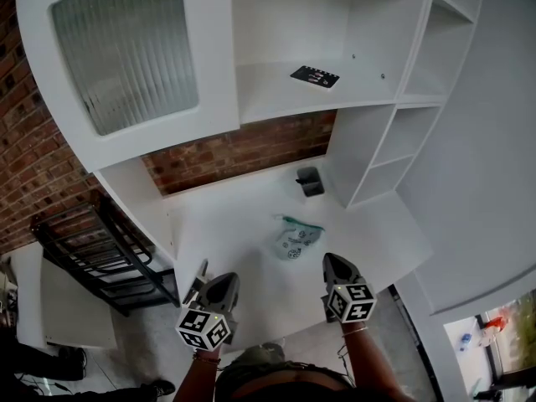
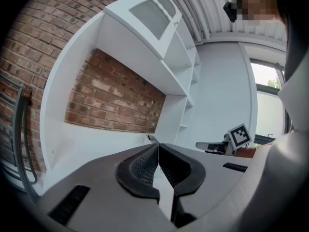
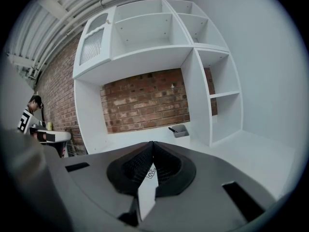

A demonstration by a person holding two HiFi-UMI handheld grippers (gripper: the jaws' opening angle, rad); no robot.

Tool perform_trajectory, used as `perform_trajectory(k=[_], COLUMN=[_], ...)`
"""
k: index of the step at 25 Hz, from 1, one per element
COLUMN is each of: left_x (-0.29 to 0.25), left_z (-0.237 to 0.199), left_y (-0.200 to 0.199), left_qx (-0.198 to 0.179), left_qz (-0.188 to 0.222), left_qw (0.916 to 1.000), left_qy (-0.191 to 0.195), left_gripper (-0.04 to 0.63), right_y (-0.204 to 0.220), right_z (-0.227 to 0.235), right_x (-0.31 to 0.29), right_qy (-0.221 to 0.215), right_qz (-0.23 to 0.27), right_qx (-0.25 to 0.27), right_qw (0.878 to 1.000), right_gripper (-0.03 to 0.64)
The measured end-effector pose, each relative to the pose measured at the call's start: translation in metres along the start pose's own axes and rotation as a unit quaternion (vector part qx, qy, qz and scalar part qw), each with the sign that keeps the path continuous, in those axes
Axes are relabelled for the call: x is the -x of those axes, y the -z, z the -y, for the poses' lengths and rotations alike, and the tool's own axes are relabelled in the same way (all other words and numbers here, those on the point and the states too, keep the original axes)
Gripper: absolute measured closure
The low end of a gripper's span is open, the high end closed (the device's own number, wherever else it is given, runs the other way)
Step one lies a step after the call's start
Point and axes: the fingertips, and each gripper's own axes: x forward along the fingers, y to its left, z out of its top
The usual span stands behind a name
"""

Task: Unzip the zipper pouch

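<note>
Head view alone shows whole zipper pouch point(image 1: 295, 239) on desk point(image 1: 219, 224), left gripper point(image 2: 158, 147) closed empty, right gripper point(image 3: 152, 144) likewise.

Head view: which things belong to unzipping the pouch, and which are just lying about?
For the job: pale plastic zipper pouch with teal zip, on the white desk; left hand-held gripper and right hand-held gripper, both shut, empty.
Lying about: small grey bin at the desk's back; flat black card on the white shelf; black metal rack left of the desk.
</note>
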Motion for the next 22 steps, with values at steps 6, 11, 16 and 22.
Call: perform_trajectory(k=[6, 11, 16, 22], left_x=[0.006, 0.008, 0.009, 0.019], left_z=[-0.001, 0.000, 0.002, 0.001], left_y=[-0.001, -0.001, 0.000, 0.002], left_qx=[-0.003, 0.000, -0.010, -0.008], left_qz=[0.001, 0.002, -0.002, -0.001], left_qw=[1.0000, 1.0000, 0.9999, 0.9998], left_qy=[-0.007, -0.009, -0.014, -0.018], left_gripper=[0.591, 0.591, 0.591, 0.591], right_y=[-0.004, 0.000, 0.003, 0.005], right_z=[-0.005, -0.009, -0.012, -0.014], right_x=[0.012, 0.022, 0.028, 0.033], right_qy=[-0.002, -0.003, -0.005, -0.003], right_qz=[0.007, 0.007, 0.005, 0.003], right_qx=[0.010, 0.010, 0.018, 0.011], right_qw=[1.000, 1.000, 1.000, 1.000], right_gripper=[0.617, 0.617, 0.617, 0.617])
